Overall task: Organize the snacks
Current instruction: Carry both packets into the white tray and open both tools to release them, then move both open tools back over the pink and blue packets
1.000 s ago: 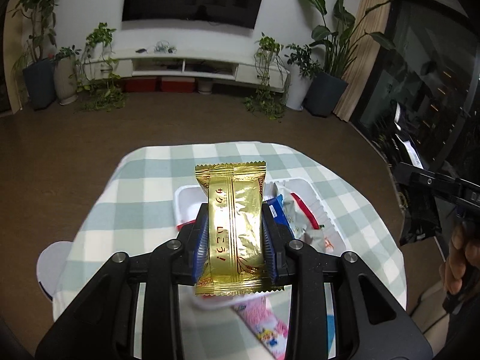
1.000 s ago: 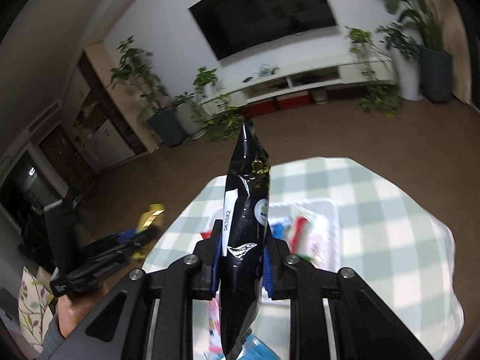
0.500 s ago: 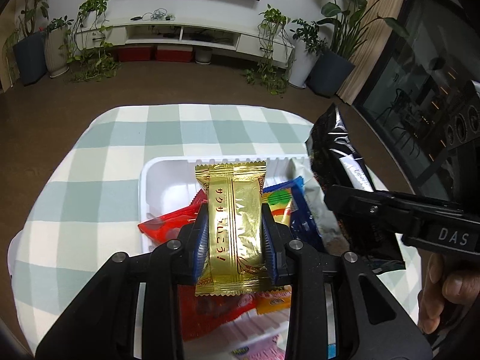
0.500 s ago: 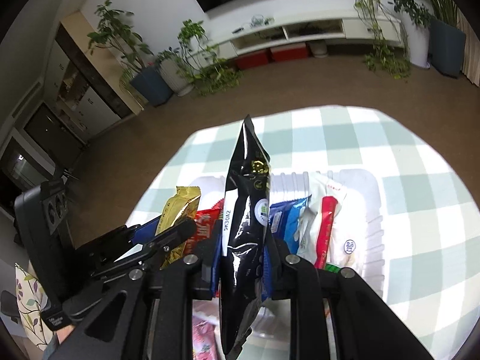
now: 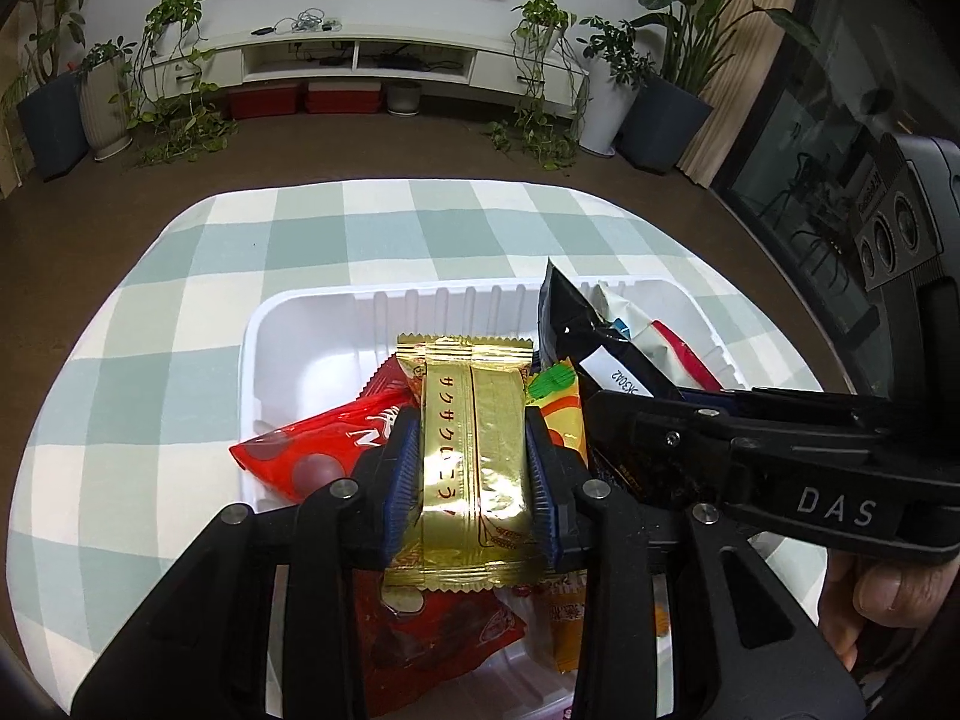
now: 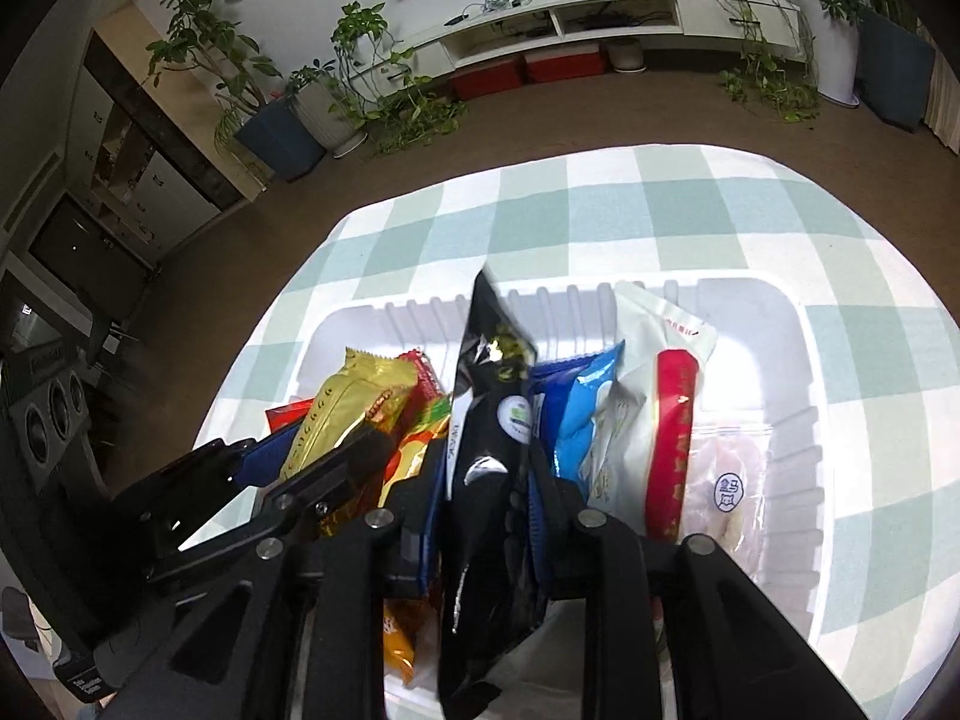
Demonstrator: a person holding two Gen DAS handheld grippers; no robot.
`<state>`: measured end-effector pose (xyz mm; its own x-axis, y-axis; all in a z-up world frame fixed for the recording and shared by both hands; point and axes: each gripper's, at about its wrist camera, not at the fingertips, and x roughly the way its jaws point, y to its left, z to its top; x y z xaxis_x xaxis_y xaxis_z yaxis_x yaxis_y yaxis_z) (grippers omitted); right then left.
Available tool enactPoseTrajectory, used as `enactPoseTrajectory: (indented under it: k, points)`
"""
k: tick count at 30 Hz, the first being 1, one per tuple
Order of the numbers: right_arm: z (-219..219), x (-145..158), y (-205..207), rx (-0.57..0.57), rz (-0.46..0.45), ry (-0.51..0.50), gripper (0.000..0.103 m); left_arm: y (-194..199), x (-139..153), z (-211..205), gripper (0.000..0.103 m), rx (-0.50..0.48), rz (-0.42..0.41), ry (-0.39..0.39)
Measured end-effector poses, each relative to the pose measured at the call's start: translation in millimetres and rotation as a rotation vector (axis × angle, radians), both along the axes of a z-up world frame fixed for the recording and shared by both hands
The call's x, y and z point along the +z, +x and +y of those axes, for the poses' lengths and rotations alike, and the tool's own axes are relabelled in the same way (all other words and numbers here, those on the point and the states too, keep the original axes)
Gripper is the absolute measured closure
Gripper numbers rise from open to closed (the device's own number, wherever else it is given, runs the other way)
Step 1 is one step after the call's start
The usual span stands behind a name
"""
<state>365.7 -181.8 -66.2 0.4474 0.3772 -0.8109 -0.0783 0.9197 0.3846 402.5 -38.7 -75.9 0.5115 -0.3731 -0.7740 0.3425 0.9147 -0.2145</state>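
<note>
My left gripper (image 5: 471, 480) is shut on a gold snack bar (image 5: 474, 450) and holds it just above the white plastic tray (image 5: 312, 324). My right gripper (image 6: 489, 498) is shut on a black snack pouch (image 6: 492, 456) and holds it upright over the same tray (image 6: 798, 360). In the left wrist view the black pouch (image 5: 594, 348) and the right gripper's arm come in from the right. In the right wrist view the gold bar (image 6: 342, 414) and the left gripper (image 6: 312, 462) are at the left. The tray holds several packets.
In the tray lie a red packet (image 5: 318, 450), an orange packet (image 5: 561, 402), a blue packet (image 6: 588, 408) and a white packet with a red stripe (image 6: 672, 420). The tray sits on a round table with a green-checked cloth (image 5: 180, 324). Brown floor surrounds it.
Both grippers have come down and forward over the tray, each with its snack still held. They are now closer together, side by side above the packets.
</note>
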Motion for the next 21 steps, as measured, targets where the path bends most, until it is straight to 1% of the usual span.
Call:
enactPoseTrajectory:
  k: [4,8,13,16,19,21]
  points:
    - [-1,0,-1,-0.003,-0.004,0.004,0.076,1,1,2,0.07,-0.002,0.003,-0.002]
    - [-4,2,-2,-0.015,-0.012,0.013,0.074,-4,6,4,0.061,0.002,-0.001,-0.007]
    - [-6,6,-6,-0.022,-0.021,0.014,0.07,-9,11,5,0.058,0.003,-0.006,-0.007]
    - [-6,10,-10,-0.021,-0.029,0.009,0.068,-15,16,7,0.053,0.005,-0.012,-0.01]
    - [-8,17,-15,-0.023,-0.046,0.006,0.062,-24,23,9,0.047,0.006,-0.028,-0.009]
    - [-11,25,-23,-0.033,-0.064,0.014,0.057,-34,30,11,0.04,0.009,-0.043,-0.009]
